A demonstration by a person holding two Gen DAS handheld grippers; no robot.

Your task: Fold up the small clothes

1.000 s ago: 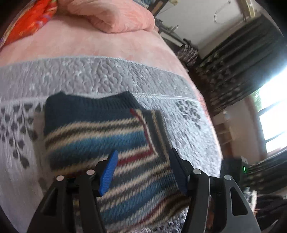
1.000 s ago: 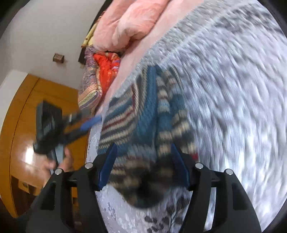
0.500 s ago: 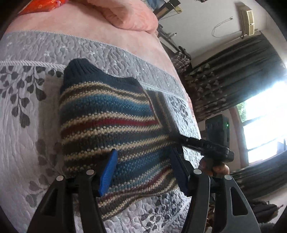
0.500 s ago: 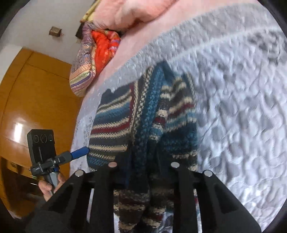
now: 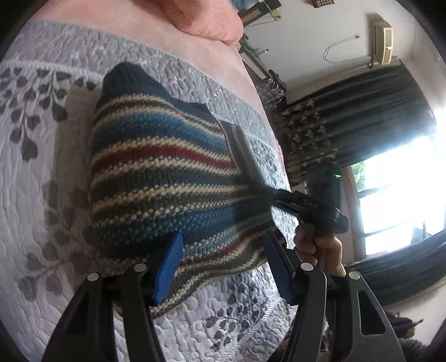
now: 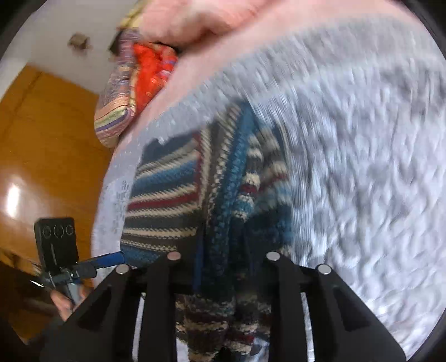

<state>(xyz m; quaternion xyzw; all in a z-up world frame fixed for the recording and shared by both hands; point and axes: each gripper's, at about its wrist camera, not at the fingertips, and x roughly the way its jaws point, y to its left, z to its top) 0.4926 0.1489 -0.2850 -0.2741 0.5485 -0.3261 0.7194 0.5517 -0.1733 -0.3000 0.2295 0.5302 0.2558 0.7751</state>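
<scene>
Right claw (image 6: pixel 220 267) clamped on bunched edge of striped knit sweater (image 5: pixel 164 178); left claw (image 5: pixel 223 264) open just above its near hem.

Sweater lies on the grey quilted bedspread (image 5: pixel 55 222) of the bed, folded into a block, dark blue ribbed edge at the far end. Left claw's blue pads (image 5: pixel 168 267) spread wide, sweater hem between them; contact cannot be told. In the left wrist view the right claw shows from the side, pinching the sweater's right edge, a hand (image 5: pixel 320 247) on its grip. Right wrist view blurred; fabric gathered between the shut fingers and hanging below them. Pink blanket (image 5: pixel 203 16) heaped at the far end of the bed. Orange patterned cushion (image 6: pixel 133 83) beside it.
</scene>
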